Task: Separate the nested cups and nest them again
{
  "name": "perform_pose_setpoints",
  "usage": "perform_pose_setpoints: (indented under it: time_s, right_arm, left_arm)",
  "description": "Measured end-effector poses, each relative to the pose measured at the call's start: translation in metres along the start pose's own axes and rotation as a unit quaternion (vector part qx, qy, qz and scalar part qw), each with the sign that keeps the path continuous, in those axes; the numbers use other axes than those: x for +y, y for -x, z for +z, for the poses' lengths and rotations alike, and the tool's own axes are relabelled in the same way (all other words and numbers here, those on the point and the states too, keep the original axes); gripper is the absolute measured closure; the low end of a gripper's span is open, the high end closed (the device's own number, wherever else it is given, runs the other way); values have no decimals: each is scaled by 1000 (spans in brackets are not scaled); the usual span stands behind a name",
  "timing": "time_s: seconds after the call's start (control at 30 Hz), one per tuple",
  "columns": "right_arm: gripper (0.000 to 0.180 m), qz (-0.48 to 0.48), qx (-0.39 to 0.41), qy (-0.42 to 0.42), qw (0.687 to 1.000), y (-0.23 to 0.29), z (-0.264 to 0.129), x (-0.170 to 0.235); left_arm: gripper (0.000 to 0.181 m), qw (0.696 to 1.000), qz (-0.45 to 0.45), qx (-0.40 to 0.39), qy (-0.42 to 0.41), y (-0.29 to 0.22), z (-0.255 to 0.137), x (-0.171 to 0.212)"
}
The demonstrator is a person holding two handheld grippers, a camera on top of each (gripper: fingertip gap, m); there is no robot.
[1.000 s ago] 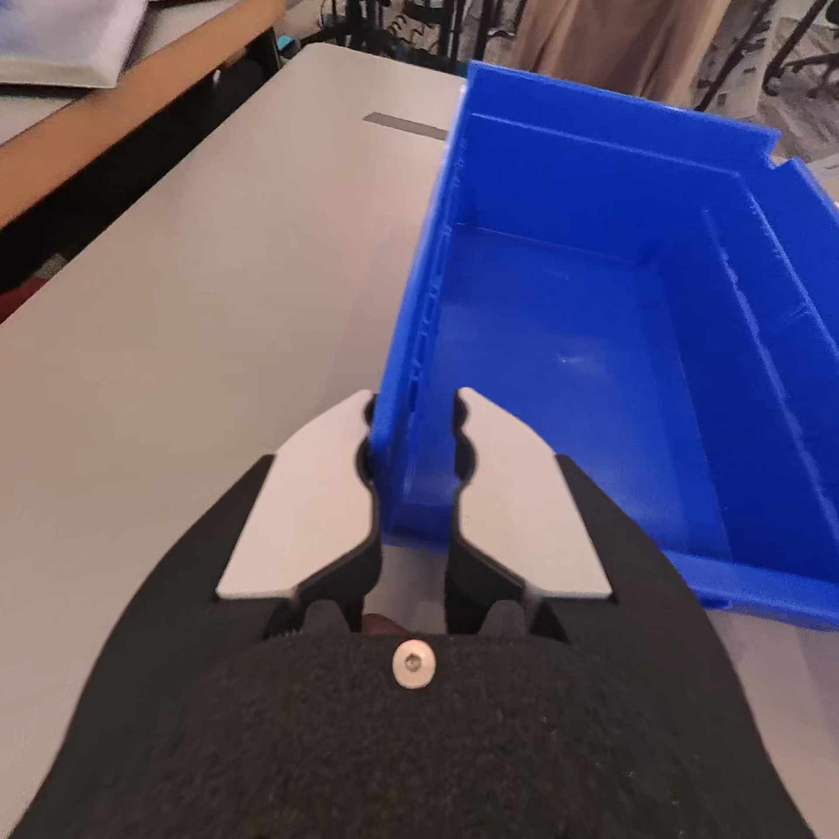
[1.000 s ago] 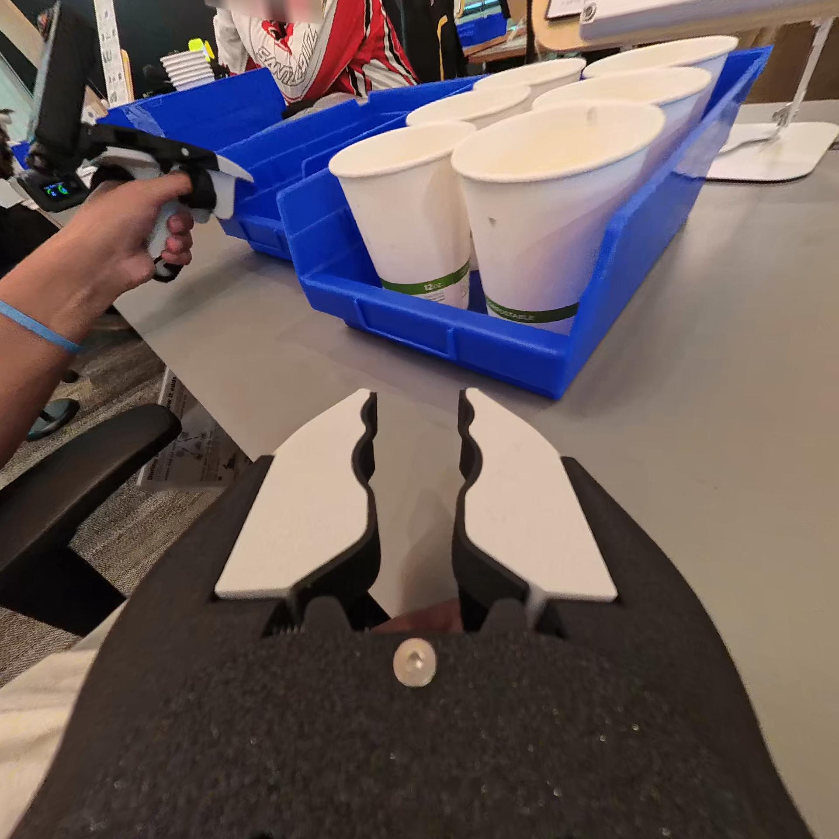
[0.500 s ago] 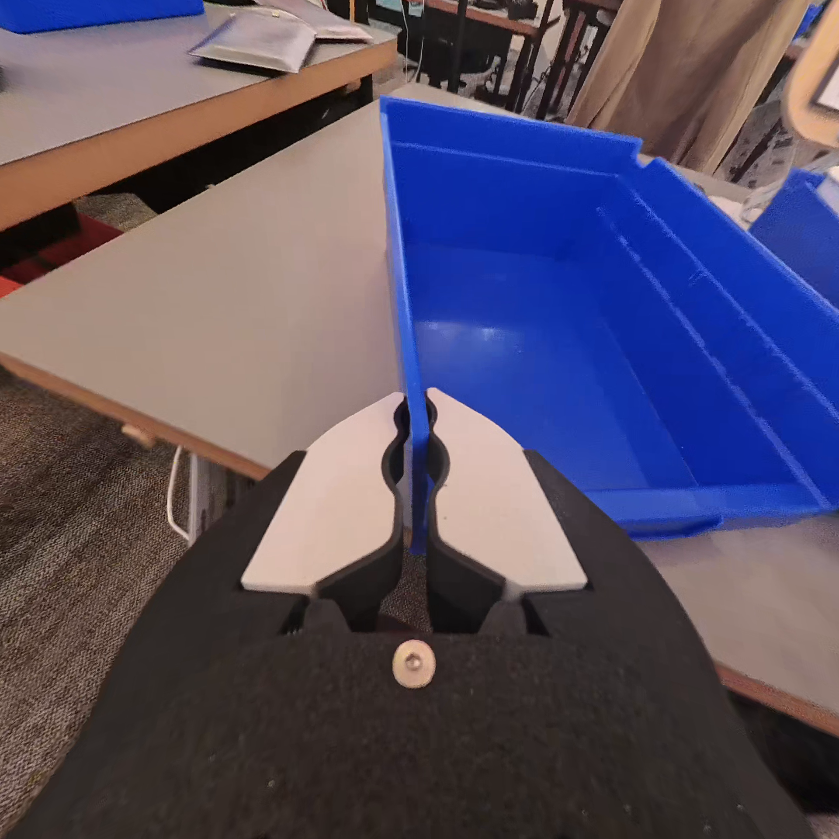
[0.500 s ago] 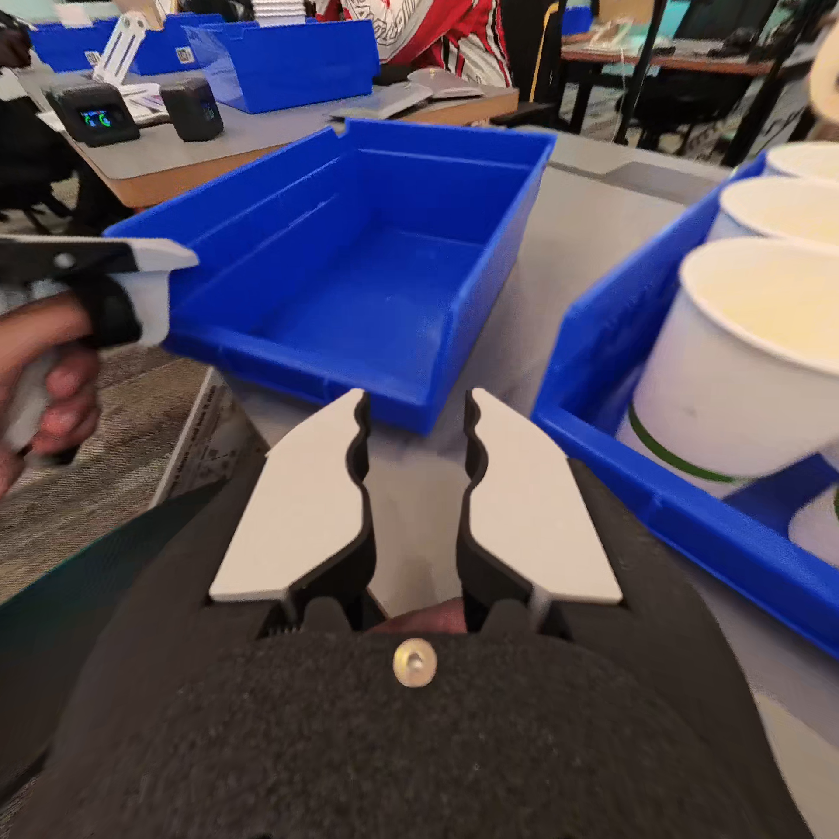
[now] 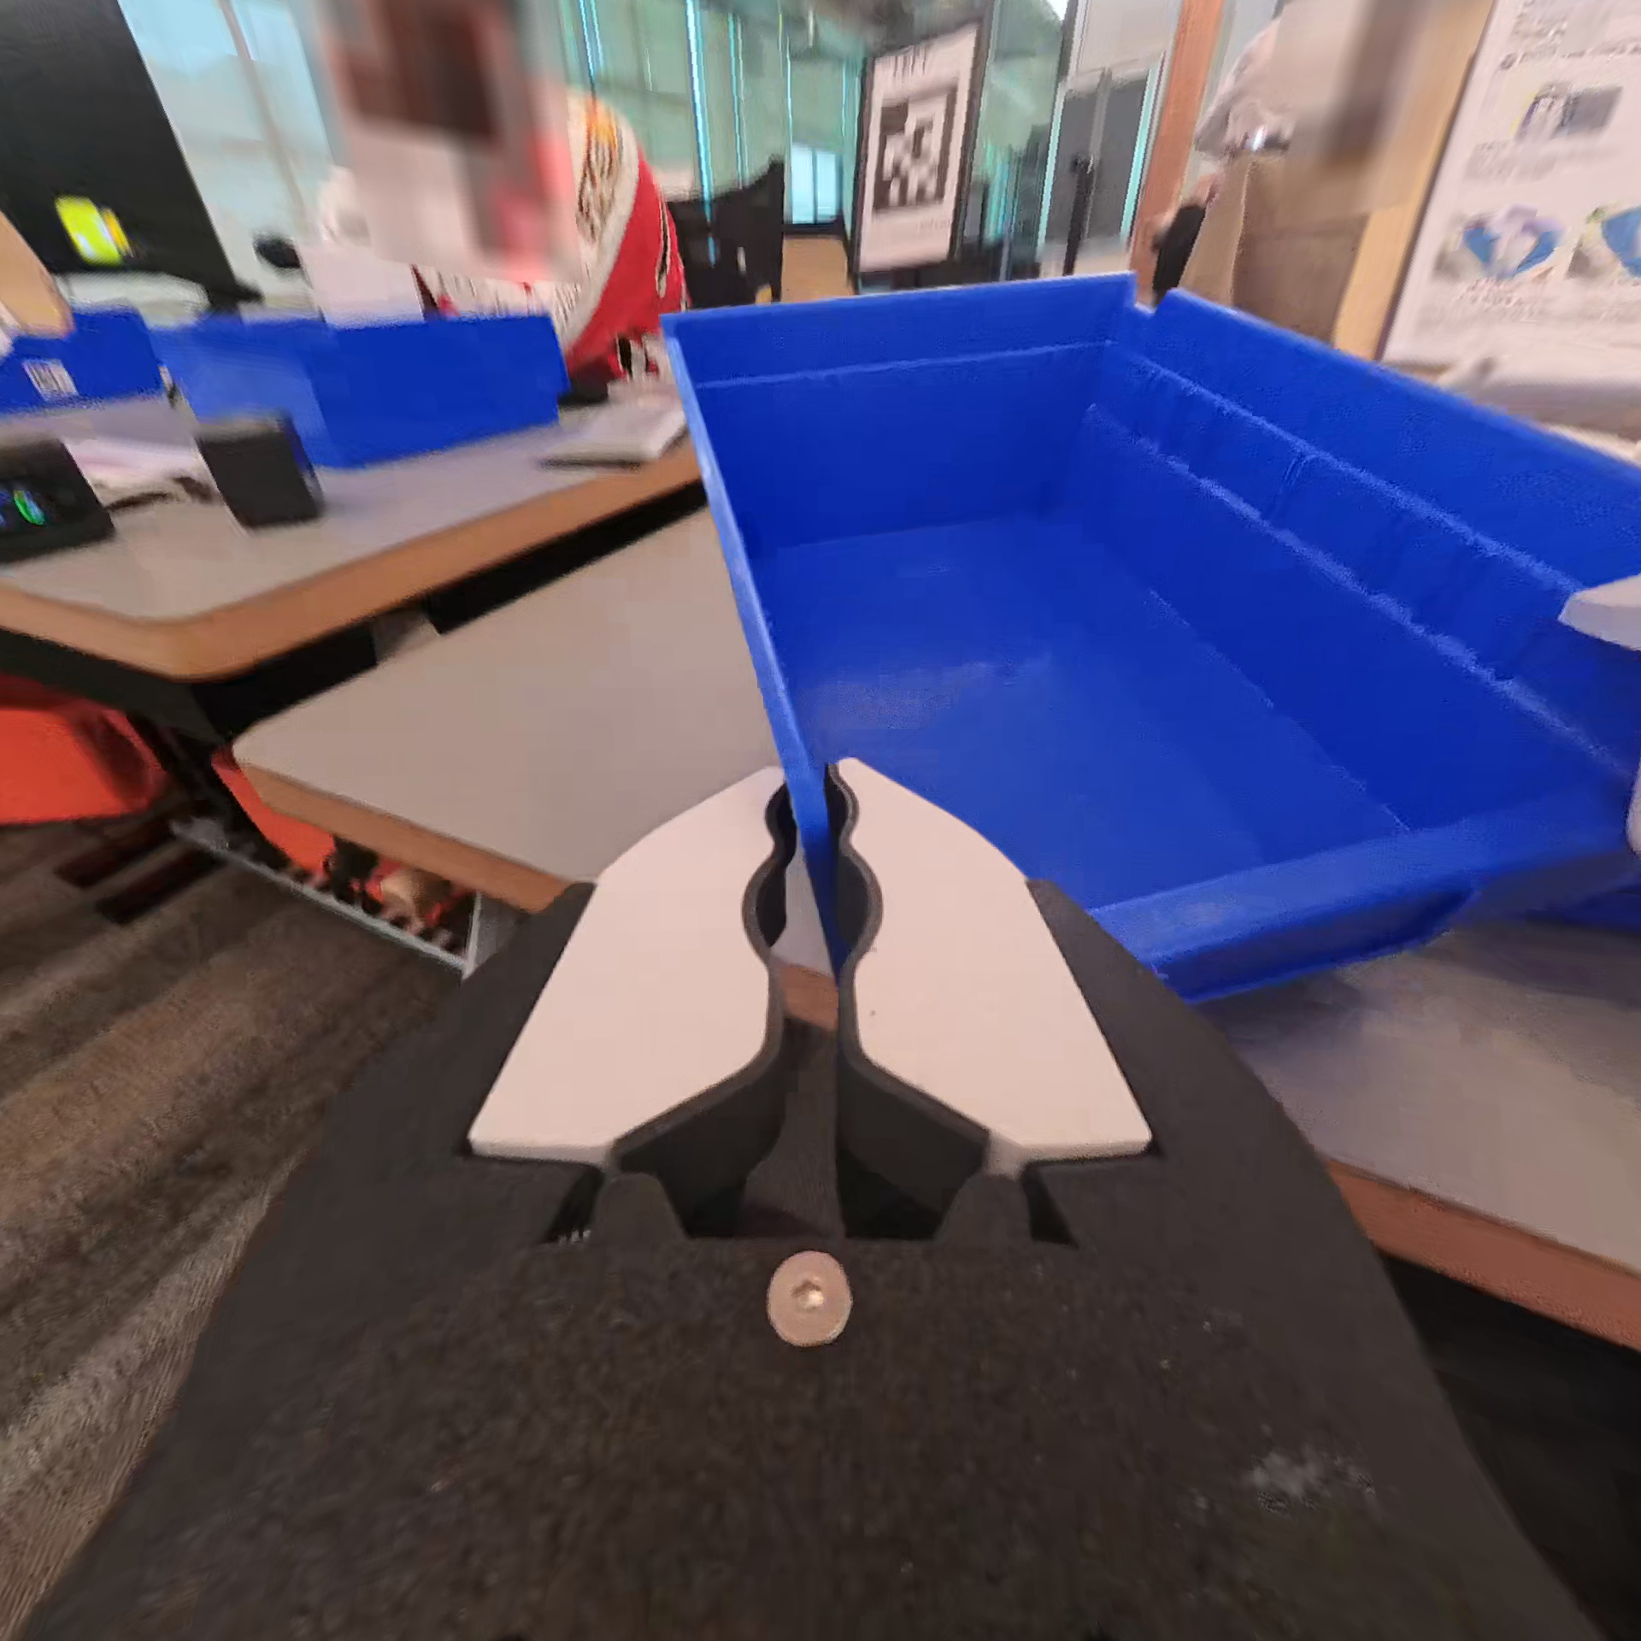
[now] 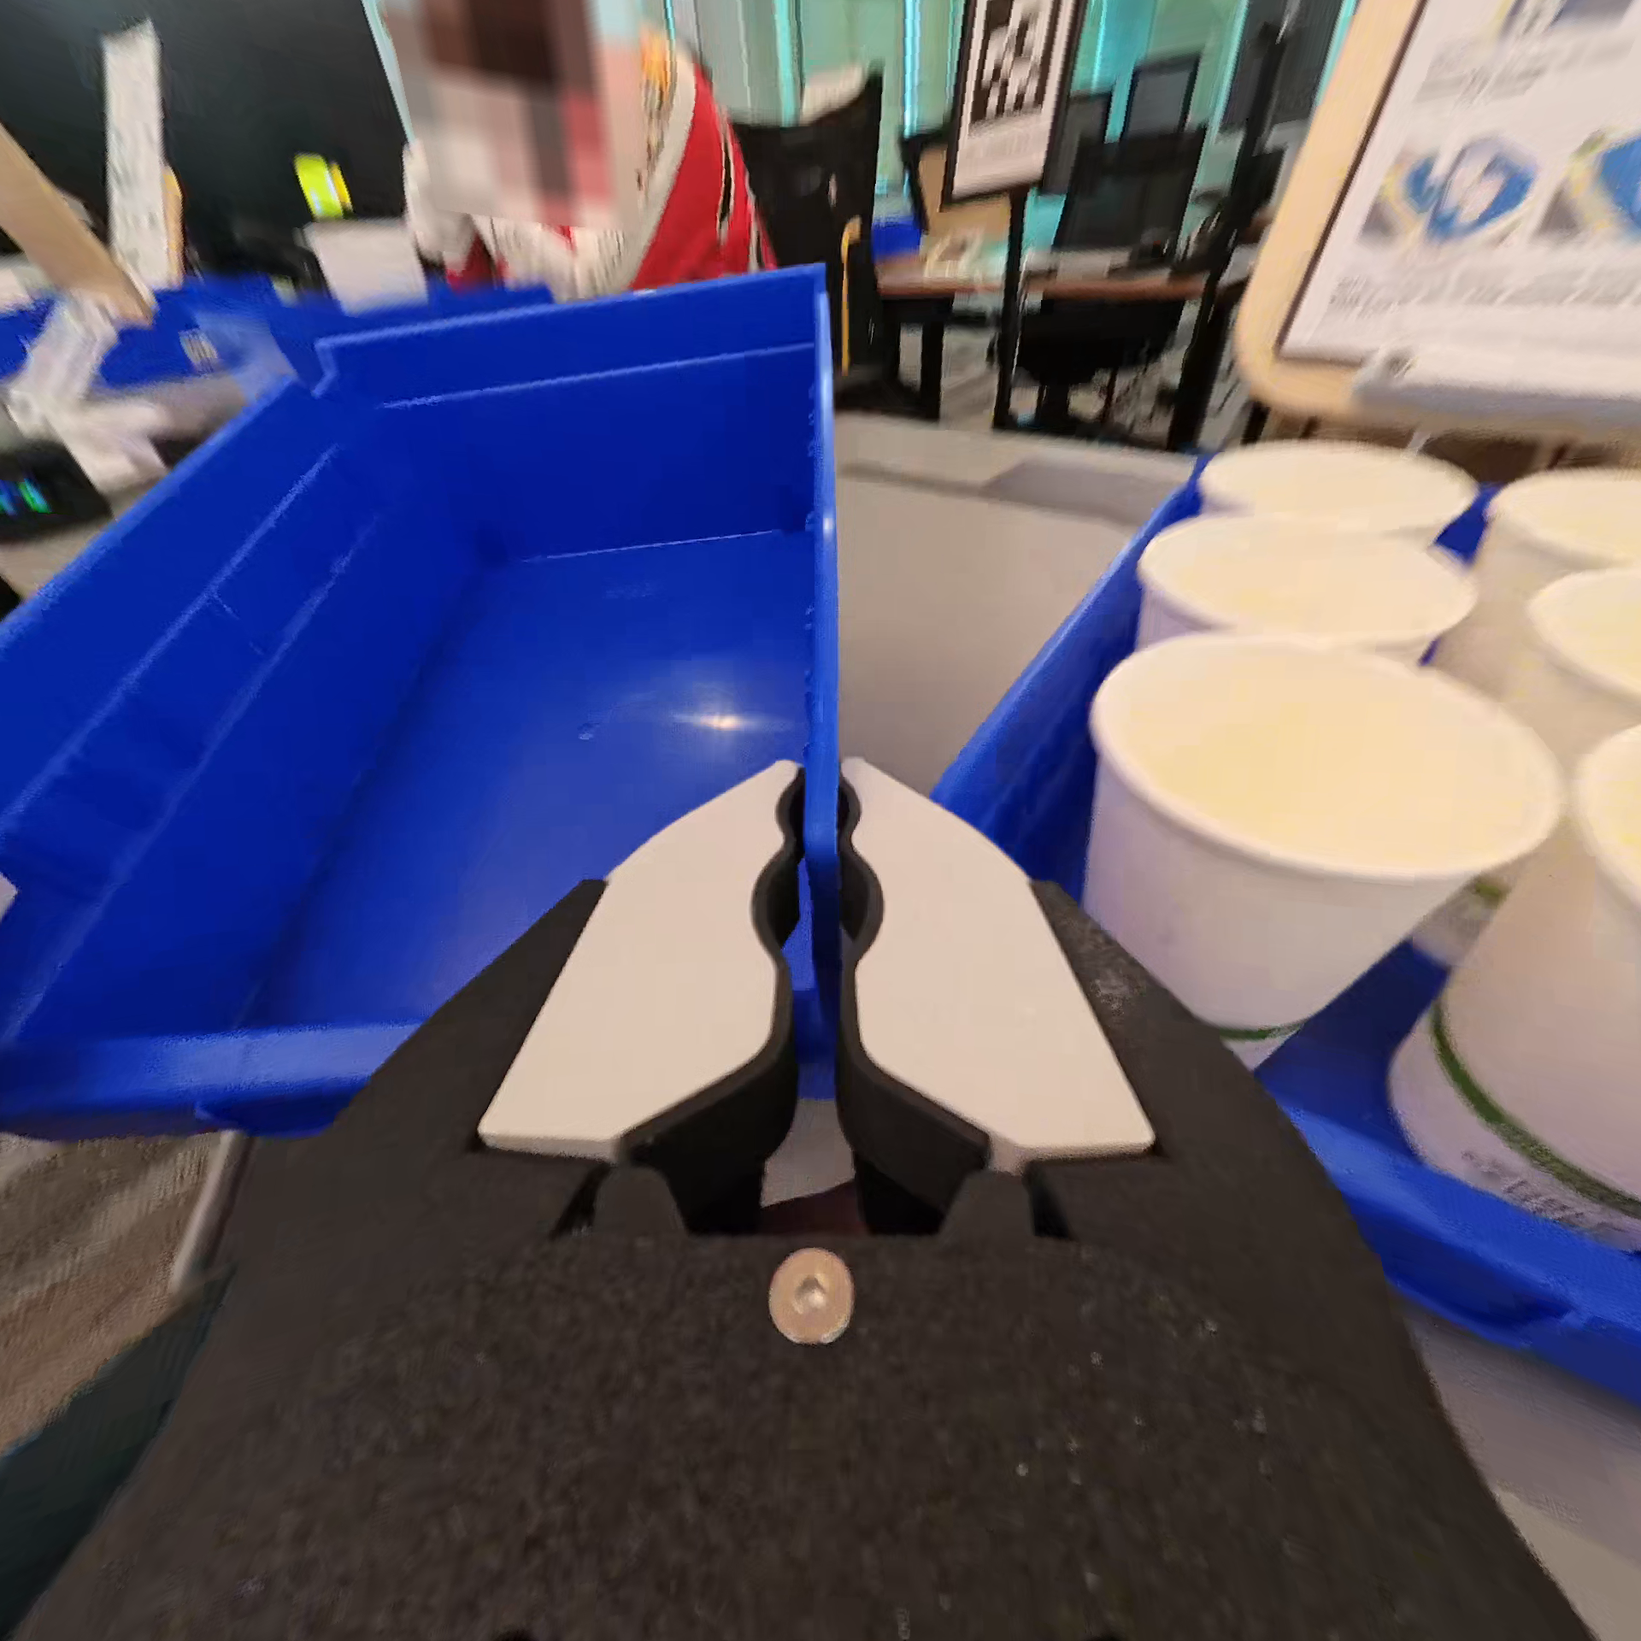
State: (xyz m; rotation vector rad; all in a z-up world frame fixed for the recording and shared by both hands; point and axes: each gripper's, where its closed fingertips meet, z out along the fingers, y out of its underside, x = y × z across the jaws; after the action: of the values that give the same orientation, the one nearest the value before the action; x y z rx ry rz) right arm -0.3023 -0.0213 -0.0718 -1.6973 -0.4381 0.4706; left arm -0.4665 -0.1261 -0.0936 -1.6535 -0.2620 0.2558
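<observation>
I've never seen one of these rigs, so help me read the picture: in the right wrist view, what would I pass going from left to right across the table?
Empty blue bin → right gripper, shut on that bin's right wall → strip of bare grey table → second blue bin → white paper cups standing in it.

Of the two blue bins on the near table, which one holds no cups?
The left blue bin, whose wall the right gripper clamps, has a bare floor. The other bin, to its right, holds white paper cups.
</observation>
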Motion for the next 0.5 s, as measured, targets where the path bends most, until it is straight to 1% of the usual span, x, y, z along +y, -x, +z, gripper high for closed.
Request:
perform_pose_setpoints:
  time_s: [0.07,0.13,0.23,0.3,0.37,0.43,0.5]
  right_arm:
    - [176,-6,5,-48,999,-6,-16,-33]
    - [176,-20,22,-97,995,-18,-37,-70]
    - [176,-23,68,-167,983,-54,-79,-125]
    - [176,-21,107,-201,973,-91,-111,-155]
    - [176,-26,162,-215,963,-136,-146,-175]
    - [176,-22,209,-212,954,-188,-181,-181]
    - [176,-10,253,-200,946,-242,-215,-176]
  left_arm:
    - [176,999,0,3,-46,-9,-7,-27]
    - [176,996,3,16,-90,-22,-10,-63]
    - [177,987,4,69,-147,-61,-9,-126]
    - [177,976,4,120,-180,-103,-10,-167]
    - [177,966,8,169,-193,-156,-10,-198]
    - [177,957,19,215,-195,-217,-13,-215]
    - [177,945,20,266,-188,-284,-19,-218]
